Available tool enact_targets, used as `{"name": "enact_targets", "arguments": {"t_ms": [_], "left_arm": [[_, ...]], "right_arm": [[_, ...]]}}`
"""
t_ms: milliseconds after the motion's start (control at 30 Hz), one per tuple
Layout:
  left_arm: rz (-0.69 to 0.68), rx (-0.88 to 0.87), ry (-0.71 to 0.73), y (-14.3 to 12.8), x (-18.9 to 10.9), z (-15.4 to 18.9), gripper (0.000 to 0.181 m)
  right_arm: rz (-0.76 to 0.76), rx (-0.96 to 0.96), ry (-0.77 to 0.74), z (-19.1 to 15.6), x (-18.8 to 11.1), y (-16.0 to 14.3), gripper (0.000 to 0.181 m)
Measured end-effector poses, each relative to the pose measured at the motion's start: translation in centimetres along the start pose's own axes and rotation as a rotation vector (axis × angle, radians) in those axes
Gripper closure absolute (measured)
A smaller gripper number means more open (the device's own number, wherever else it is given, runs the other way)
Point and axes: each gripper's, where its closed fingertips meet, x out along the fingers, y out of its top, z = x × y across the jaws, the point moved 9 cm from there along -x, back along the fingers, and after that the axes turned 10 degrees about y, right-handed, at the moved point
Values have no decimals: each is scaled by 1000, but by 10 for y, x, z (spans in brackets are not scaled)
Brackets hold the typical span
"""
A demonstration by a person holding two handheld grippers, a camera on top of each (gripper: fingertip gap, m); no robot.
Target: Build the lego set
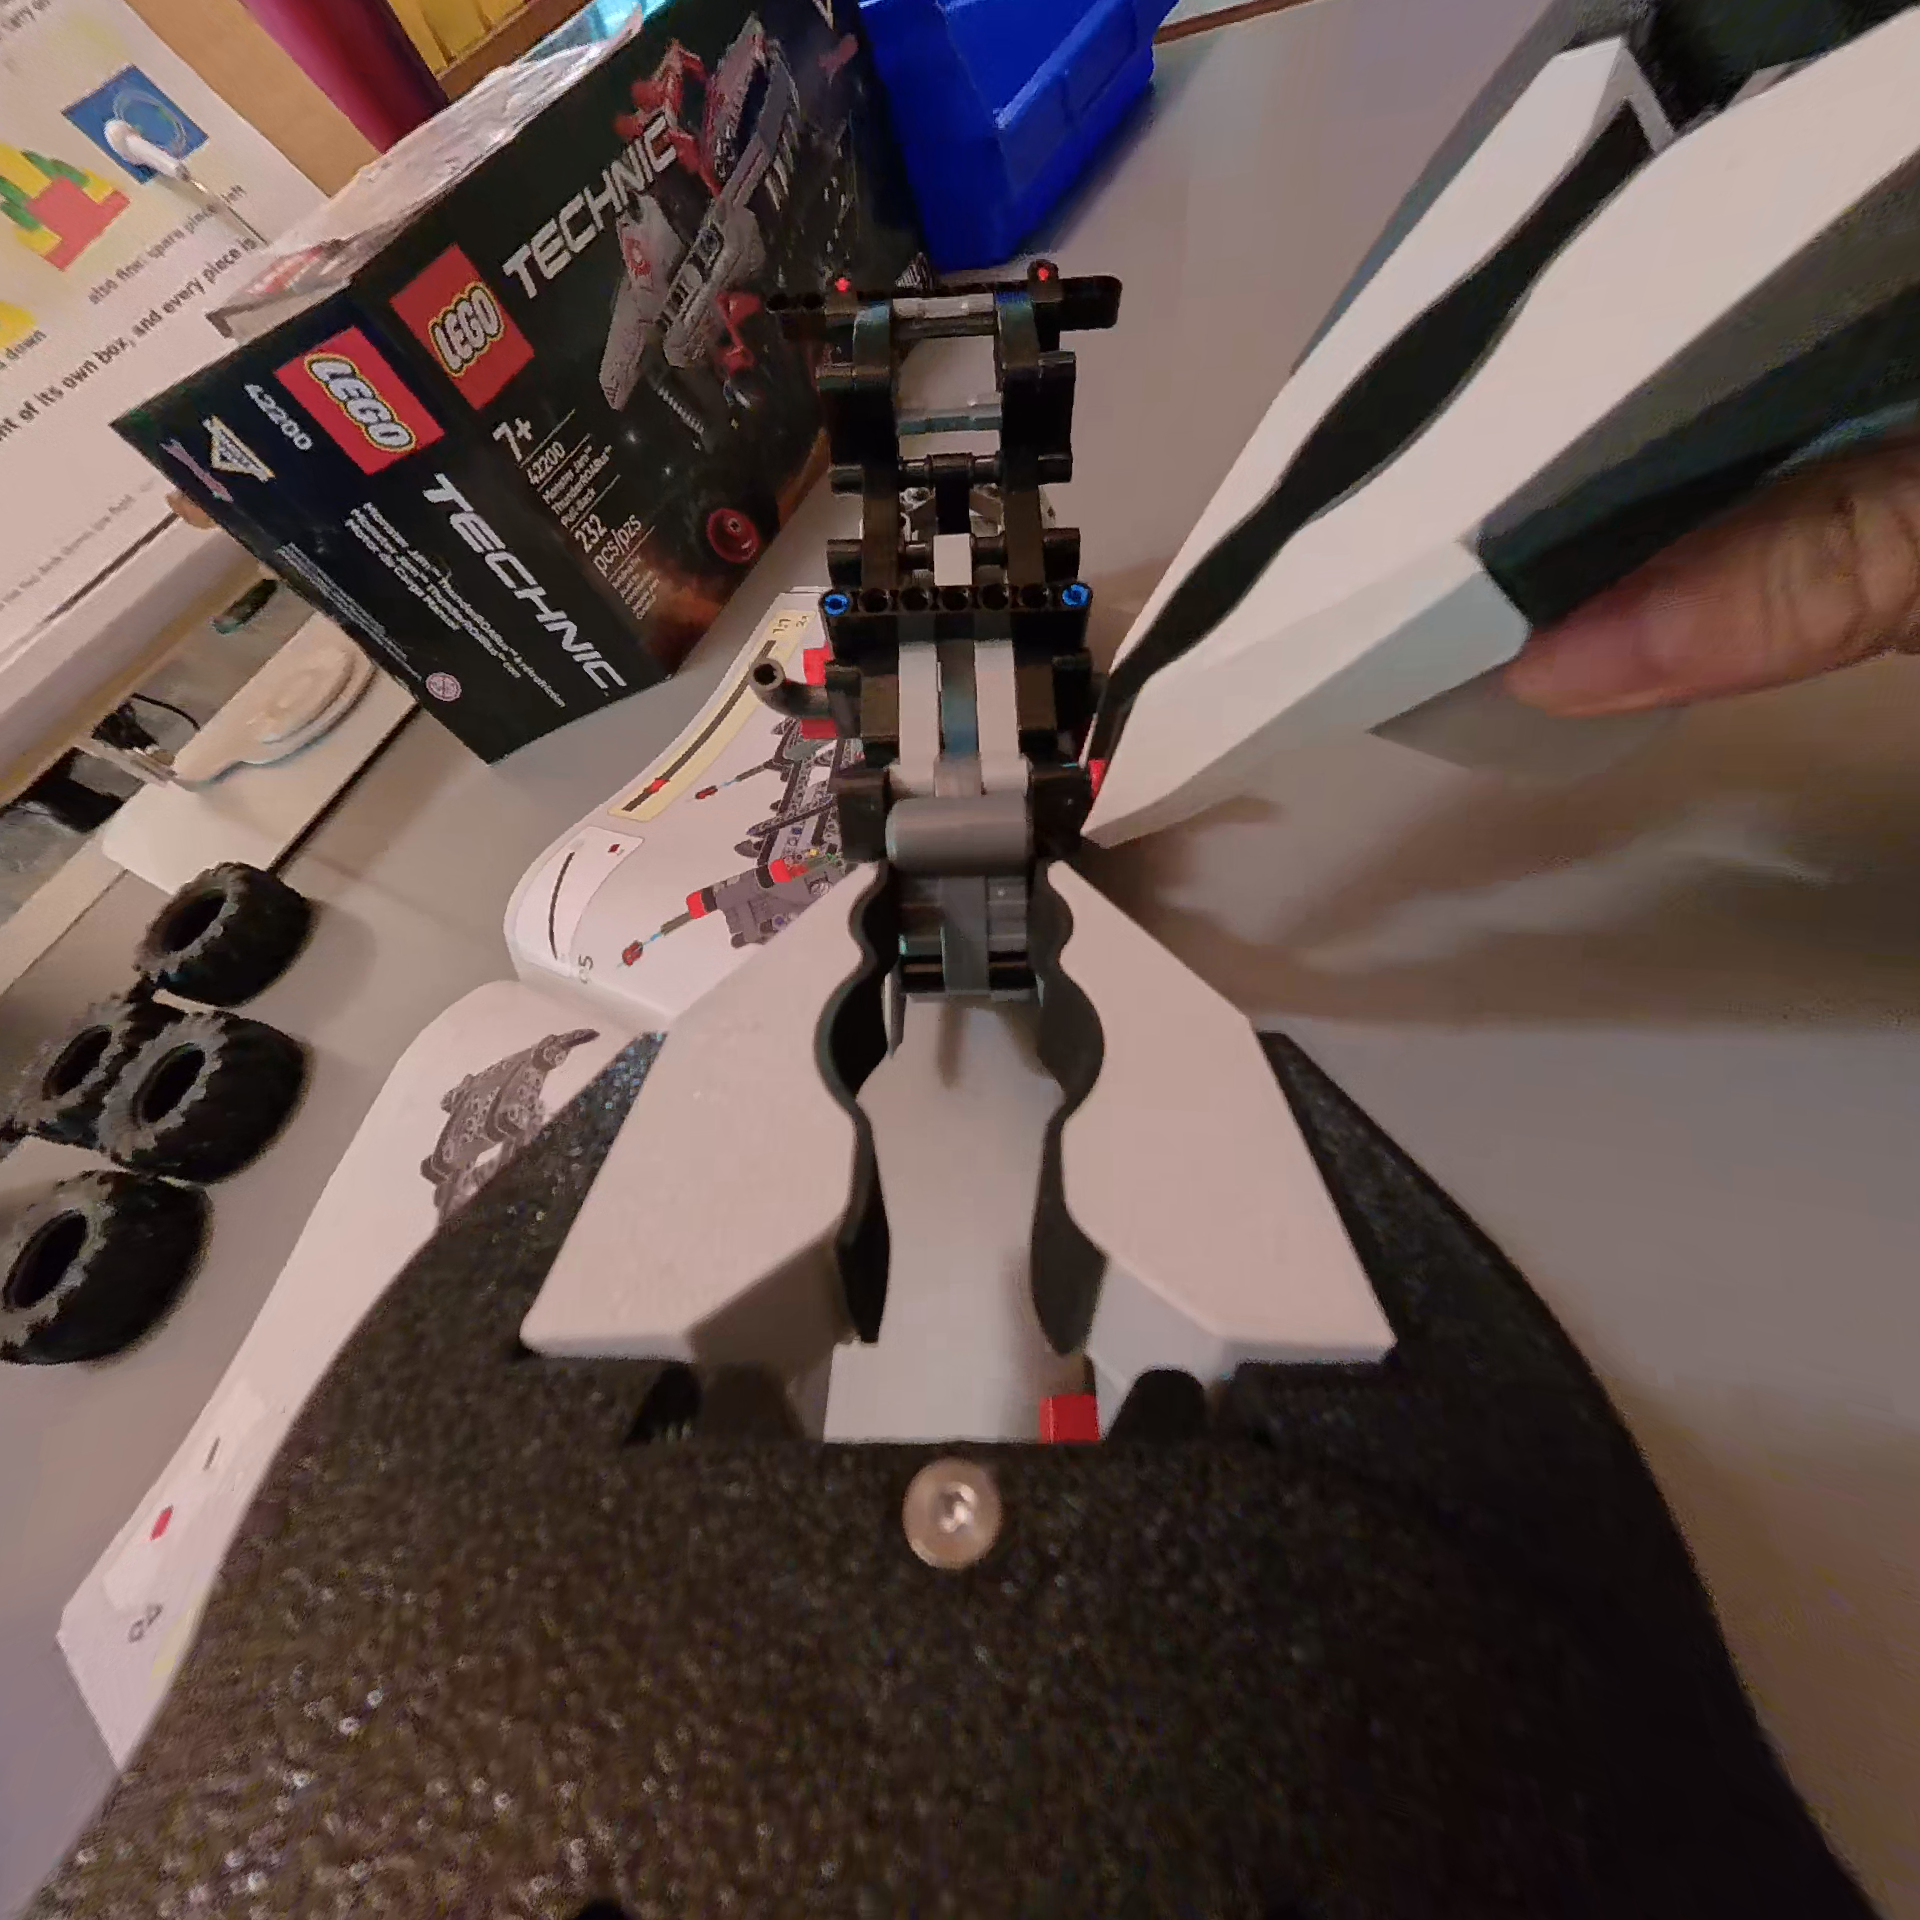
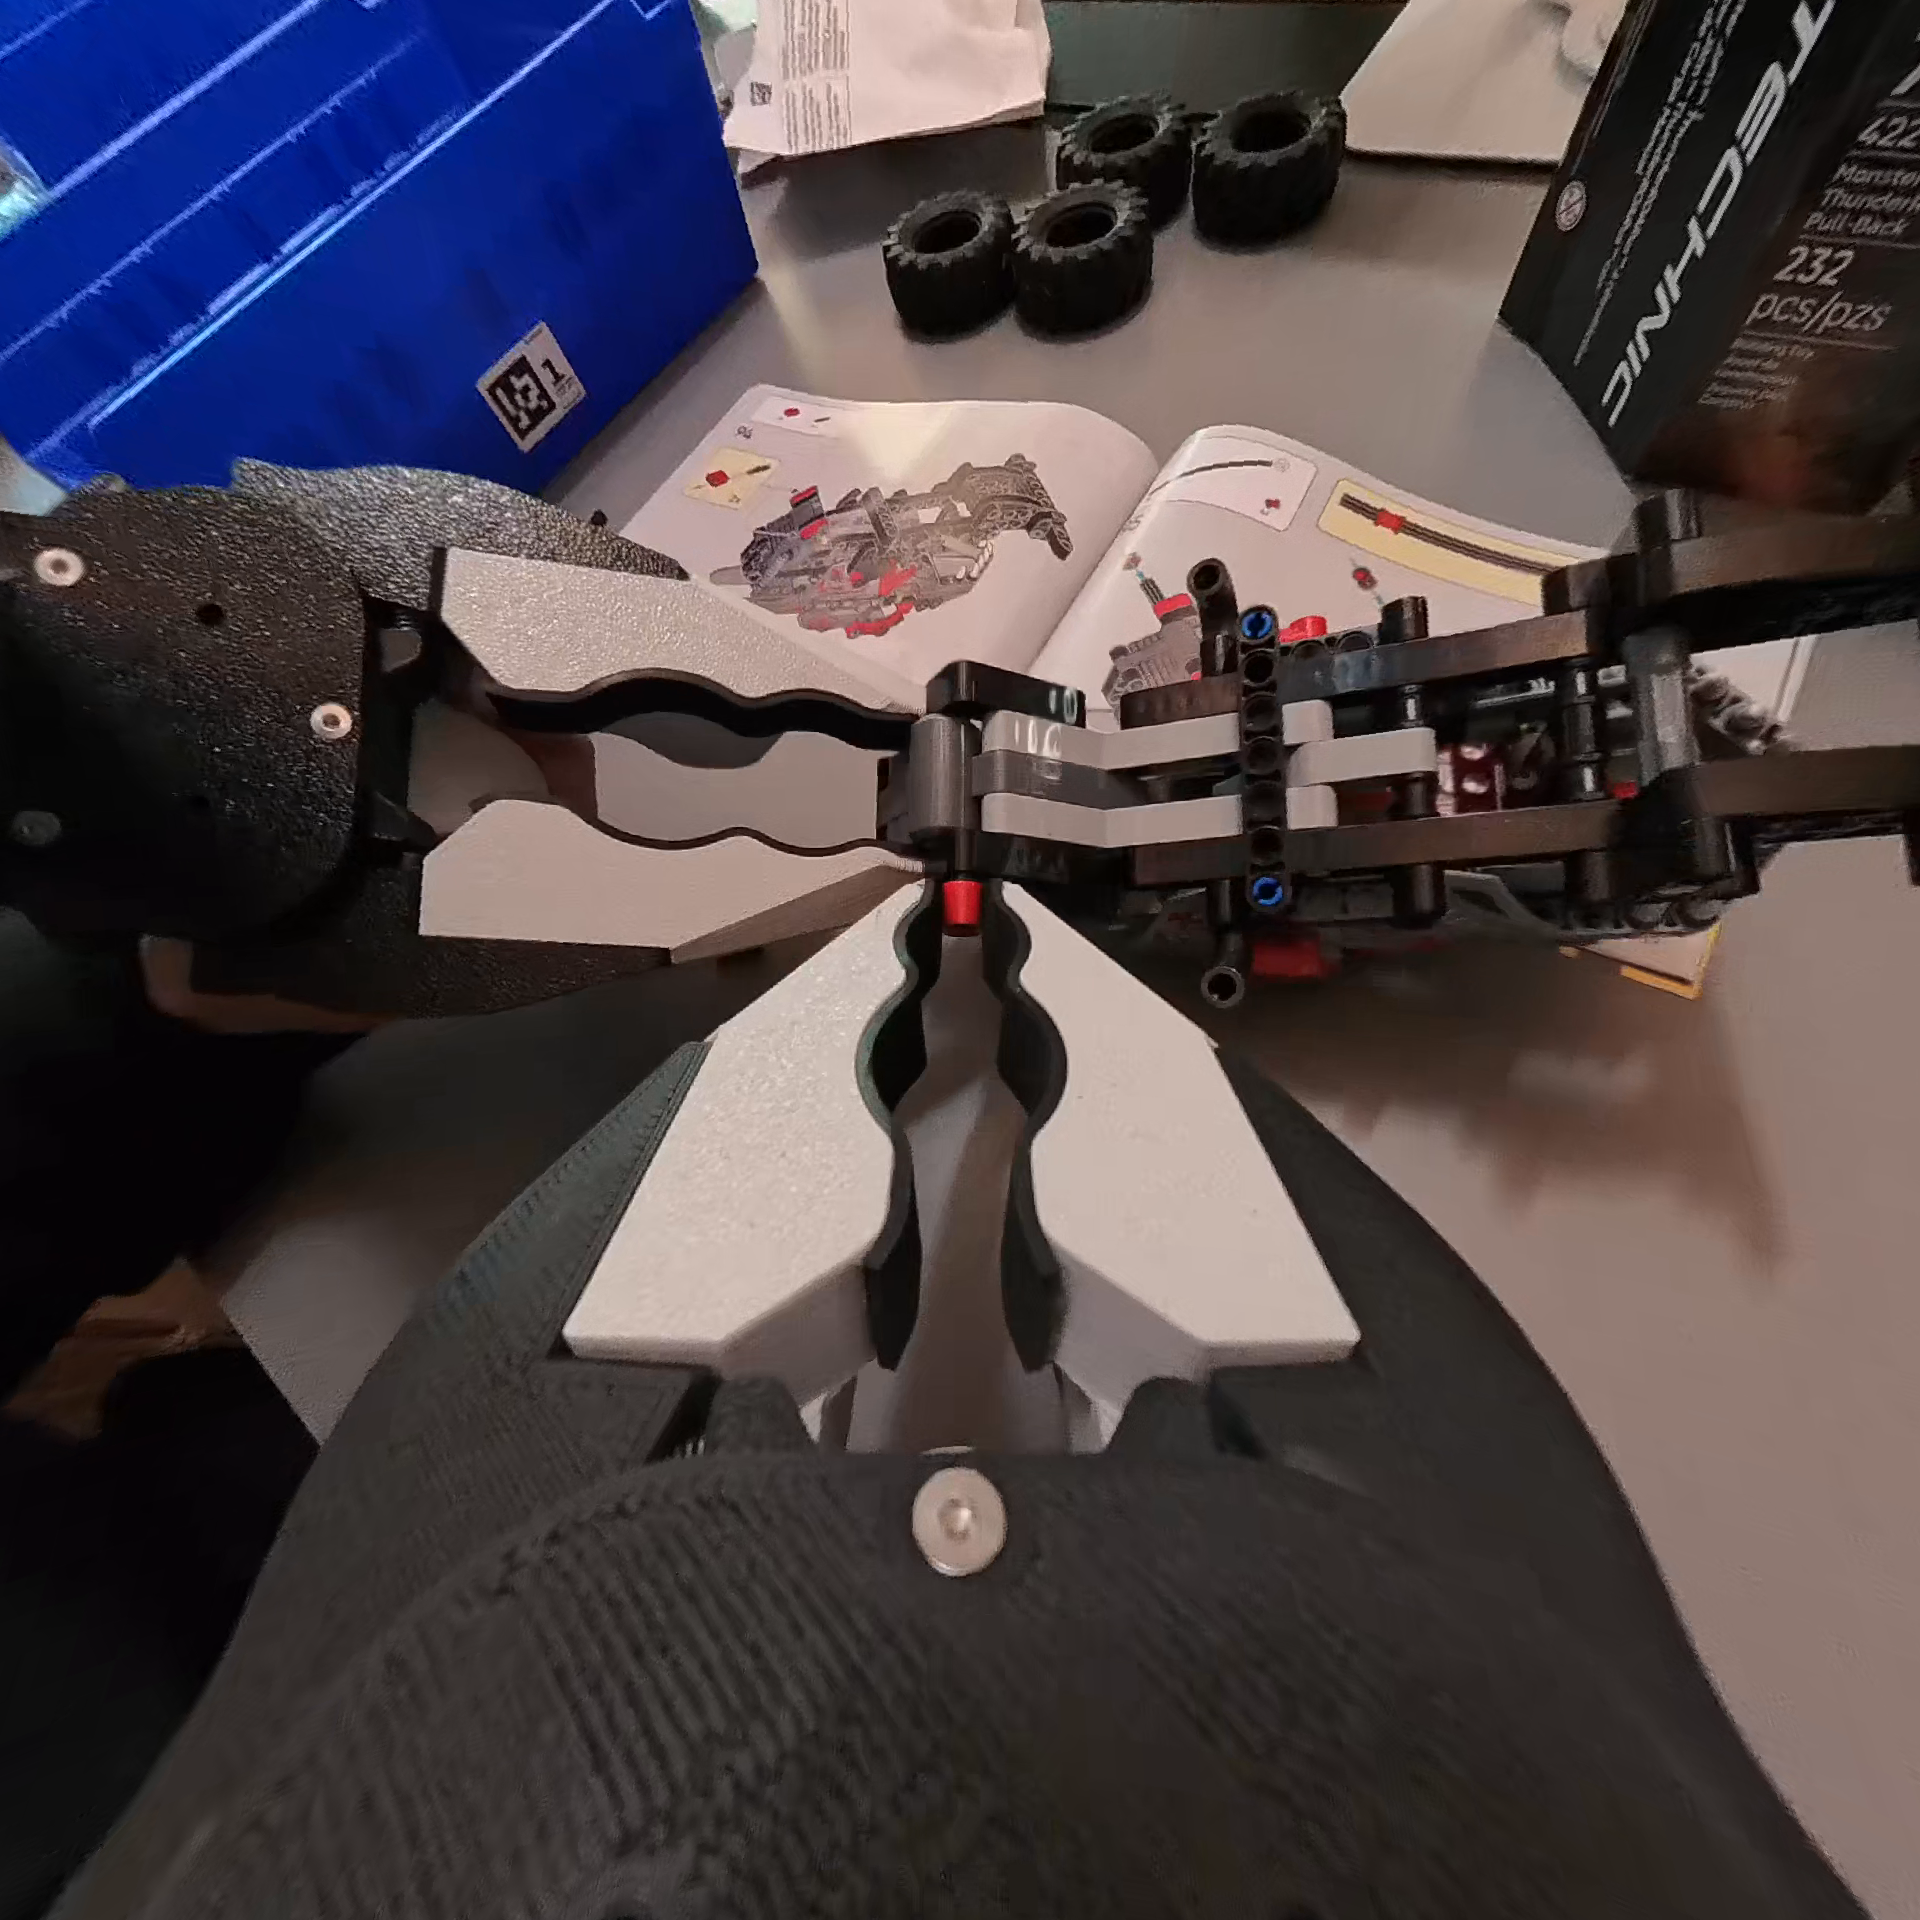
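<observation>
A black and grey Technic chassis [image 1: 956, 582] points away from me in the left wrist view and lies crosswise in the right wrist view [image 2: 1351, 769]. My left gripper [image 1: 964, 914] is shut on its near grey end; it also shows in the right wrist view [image 2: 899, 784], coming in from the left. My right gripper [image 2: 961, 909] is shut on a small red pin [image 2: 961, 902], whose far end meets the black beam on the chassis side, next to the left gripper's tips. In the left wrist view the right gripper [image 1: 1107, 769] reaches in from the right, held by a hand [image 1: 1766, 603].
An open instruction booklet [image 2: 935, 499] lies on the grey table under the chassis. Several black tyres [image 2: 1112, 208] sit beyond it, at the left in the left wrist view [image 1: 166, 1091]. The black set box [image 1: 499, 436] and a blue bin [image 2: 343, 208] stand nearby. The tips of both grippers are at nearly the same place.
</observation>
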Motion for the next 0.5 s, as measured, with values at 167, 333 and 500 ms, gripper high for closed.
{"name": "enact_targets", "arguments": {"t_ms": [167,333,500], "left_arm": [[-22,-116,-23,-3,1,-6,158],[-11,-105,-20,-4,0,-5,158],[-11,-109,-22,-4,0,-5,158]], "right_arm": [[100,-12,39,-1,3,-4,168],[166,39,68,1,-1,-15,170],[221,88,95,5,-1,-17,175]]}}
